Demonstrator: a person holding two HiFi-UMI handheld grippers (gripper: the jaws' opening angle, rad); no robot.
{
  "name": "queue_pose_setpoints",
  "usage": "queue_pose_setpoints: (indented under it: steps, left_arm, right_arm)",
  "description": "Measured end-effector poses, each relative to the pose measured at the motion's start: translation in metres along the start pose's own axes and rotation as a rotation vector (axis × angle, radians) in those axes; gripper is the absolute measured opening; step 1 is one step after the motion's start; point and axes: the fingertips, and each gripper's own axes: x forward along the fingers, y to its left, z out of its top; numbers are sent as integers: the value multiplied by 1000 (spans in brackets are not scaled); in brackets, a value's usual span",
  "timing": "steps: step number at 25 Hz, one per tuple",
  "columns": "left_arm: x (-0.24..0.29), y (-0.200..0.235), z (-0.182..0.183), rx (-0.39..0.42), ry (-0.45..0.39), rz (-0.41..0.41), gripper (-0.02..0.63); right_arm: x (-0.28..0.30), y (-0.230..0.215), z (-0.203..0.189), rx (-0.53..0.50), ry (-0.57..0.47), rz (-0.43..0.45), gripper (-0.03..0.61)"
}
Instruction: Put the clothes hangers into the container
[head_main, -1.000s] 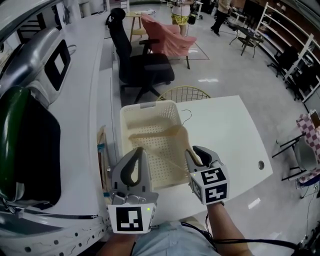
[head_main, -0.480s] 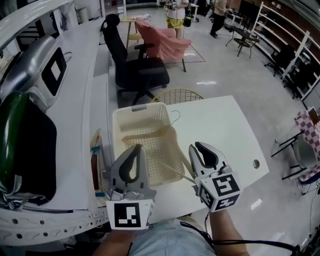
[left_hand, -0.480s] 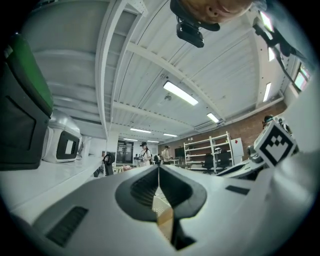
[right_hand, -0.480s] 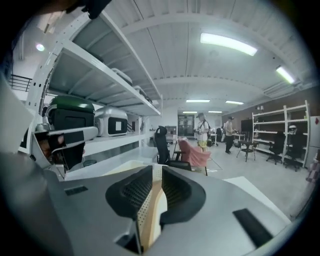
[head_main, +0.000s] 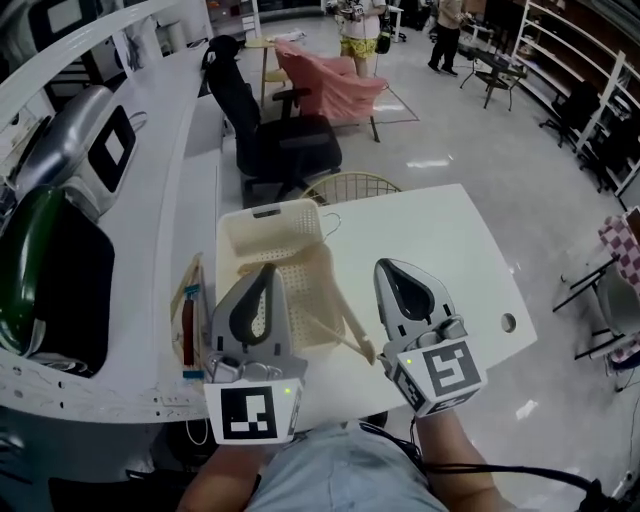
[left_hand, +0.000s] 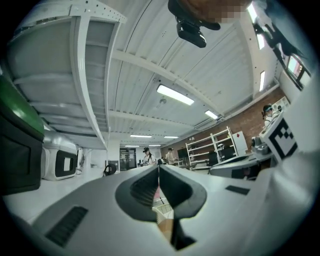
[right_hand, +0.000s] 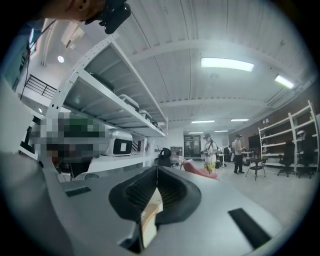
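A cream perforated basket (head_main: 262, 212) stands on the white table (head_main: 430, 250). A wooden hanger (head_main: 335, 330) lies in it, one arm jutting over the near rim and its wire hook (head_main: 330, 222) at the far right corner. My left gripper (head_main: 268, 270) hovers above the basket's near part, jaws shut and empty (left_hand: 159, 167). My right gripper (head_main: 385, 265) hangs above the table just right of the basket; its jaws have just been closing and now meet with nothing between them (right_hand: 157, 169). Basket and wood show below through both jaw gaps.
A black office chair (head_main: 275, 135) and a round wire chair back (head_main: 352, 187) stand beyond the table's far edge. Thin wooden and red items (head_main: 188, 325) lie left of the basket. The table has a cable hole (head_main: 508, 322) at right. A long white counter runs along the left.
Both grippers have risen toward the camera and away from the basket. The right gripper's jaws went from apart to closed. The hanger stays in the basket.
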Motion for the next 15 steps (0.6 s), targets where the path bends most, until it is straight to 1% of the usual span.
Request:
queue_pose_setpoints:
  steps: [5, 8, 15]
  left_arm:
    - [2, -15, 9, 26, -11, 17, 14]
    - [3, -20, 9, 28, -5, 29, 14]
    - [4, -27, 12, 47, 0, 46, 14]
  right_arm:
    - [-6, -11, 8, -20, -41, 29, 12]
    - [-6, -14, 10, -23, -56, 43, 11]
    - [-7, -17, 9, -25, -65, 66, 11]
